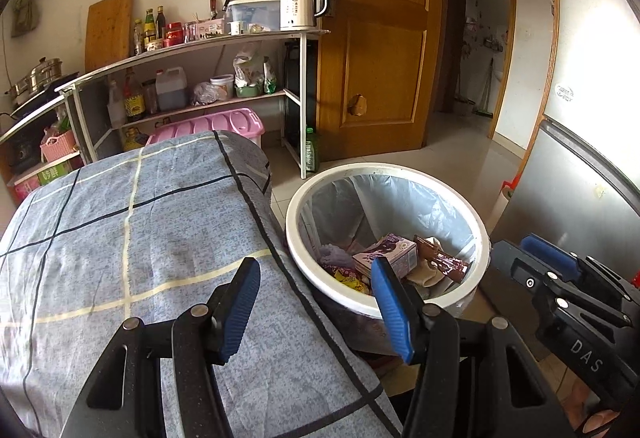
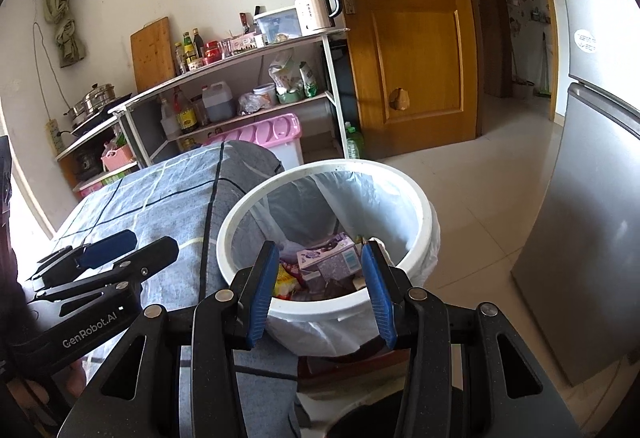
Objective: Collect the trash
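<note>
Bin (image 2: 332, 168) mouth open above; table (image 1: 120, 222) edge crowds bin's left.

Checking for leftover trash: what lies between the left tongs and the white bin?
Only the checked cloth over the table's edge; no loose trash shows between the left tongs and the bin in the left wrist view.

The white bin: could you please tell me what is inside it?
The bin holds a clear liner, a purple carton, a brown wrapper and yellow packaging. Anything beneath is covered.

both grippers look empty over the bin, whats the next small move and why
Probably draw both back toward the checked cloth to look for more trash: the left gripper and right gripper stand open with nothing between them, and the box already lies in the white bin.
</note>
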`<action>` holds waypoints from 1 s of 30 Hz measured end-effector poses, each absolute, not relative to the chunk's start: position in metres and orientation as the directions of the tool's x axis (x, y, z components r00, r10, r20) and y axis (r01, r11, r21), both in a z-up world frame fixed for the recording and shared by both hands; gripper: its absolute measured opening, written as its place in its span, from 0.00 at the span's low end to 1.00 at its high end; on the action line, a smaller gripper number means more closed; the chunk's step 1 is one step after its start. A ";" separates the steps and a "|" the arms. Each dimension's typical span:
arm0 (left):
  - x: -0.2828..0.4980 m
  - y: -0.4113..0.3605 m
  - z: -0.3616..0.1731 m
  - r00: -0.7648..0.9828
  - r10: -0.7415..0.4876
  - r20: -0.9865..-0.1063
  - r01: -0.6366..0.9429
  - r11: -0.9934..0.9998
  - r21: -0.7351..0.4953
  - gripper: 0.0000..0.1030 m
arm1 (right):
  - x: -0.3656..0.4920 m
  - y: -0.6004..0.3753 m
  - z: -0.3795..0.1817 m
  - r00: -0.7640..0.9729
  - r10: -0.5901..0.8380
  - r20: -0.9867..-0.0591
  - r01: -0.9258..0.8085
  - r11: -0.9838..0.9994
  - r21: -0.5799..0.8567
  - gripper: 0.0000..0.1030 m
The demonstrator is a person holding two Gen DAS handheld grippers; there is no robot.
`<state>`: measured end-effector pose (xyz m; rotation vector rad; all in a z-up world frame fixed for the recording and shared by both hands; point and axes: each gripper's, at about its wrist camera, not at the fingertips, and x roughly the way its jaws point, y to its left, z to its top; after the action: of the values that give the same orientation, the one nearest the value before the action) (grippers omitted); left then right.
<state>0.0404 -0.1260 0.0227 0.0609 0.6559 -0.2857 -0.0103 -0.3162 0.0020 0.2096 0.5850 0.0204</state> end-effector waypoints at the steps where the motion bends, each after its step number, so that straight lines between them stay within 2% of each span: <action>1: 0.038 -0.125 0.023 0.757 -0.233 -0.610 0.273 0.962 -0.027 0.56 | -0.012 -0.315 0.002 0.834 0.079 -0.547 0.040 0.978 0.203 0.43; 30: 0.014 -0.112 0.023 0.767 -0.220 -0.602 0.249 0.968 -0.036 0.56 | -0.033 -0.299 0.001 0.851 0.082 -0.518 0.031 0.978 0.205 0.43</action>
<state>0.0140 -0.1120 0.0231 0.0469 0.6479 -0.2546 -0.0328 -0.2985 0.0010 0.2094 0.5529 0.0269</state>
